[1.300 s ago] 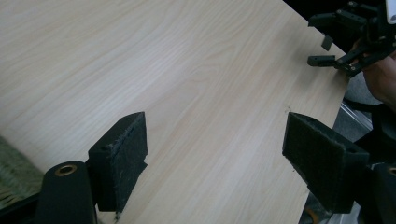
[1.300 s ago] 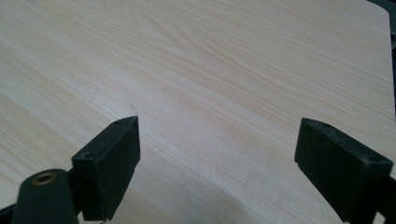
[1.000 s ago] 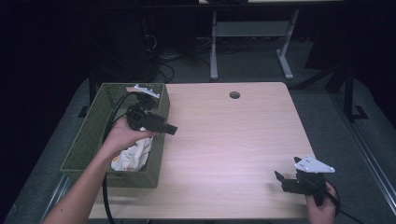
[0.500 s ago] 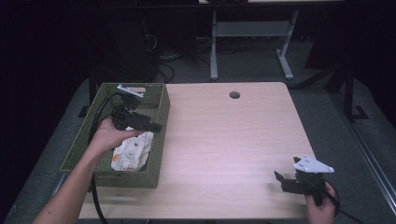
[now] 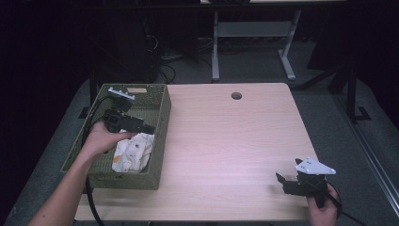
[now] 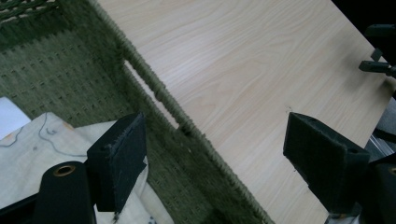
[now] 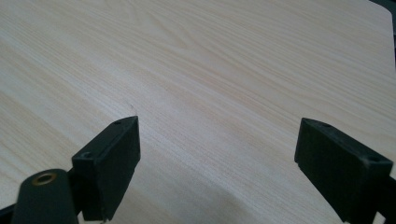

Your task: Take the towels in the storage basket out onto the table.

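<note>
A green woven basket stands at the left edge of the light wooden table. Inside it lies a crumpled white cloth with small printed marks. My left gripper hovers over the basket, just above the cloth, open with nothing between its jaws. In the left gripper view the cloth lies at lower left and the basket's right wall runs between the jaws of the left gripper. My right gripper rests open near the table's front right corner, and the right gripper faces bare wood there.
A round cable hole sits near the table's far edge. Behind the table stand a white desk frame and cables on the grey floor. The right gripper shows far off in the left gripper view.
My left hand and gripper have drawn back leftward and toward the basket's far end, staying open above the cloth. The right gripper has not moved.
</note>
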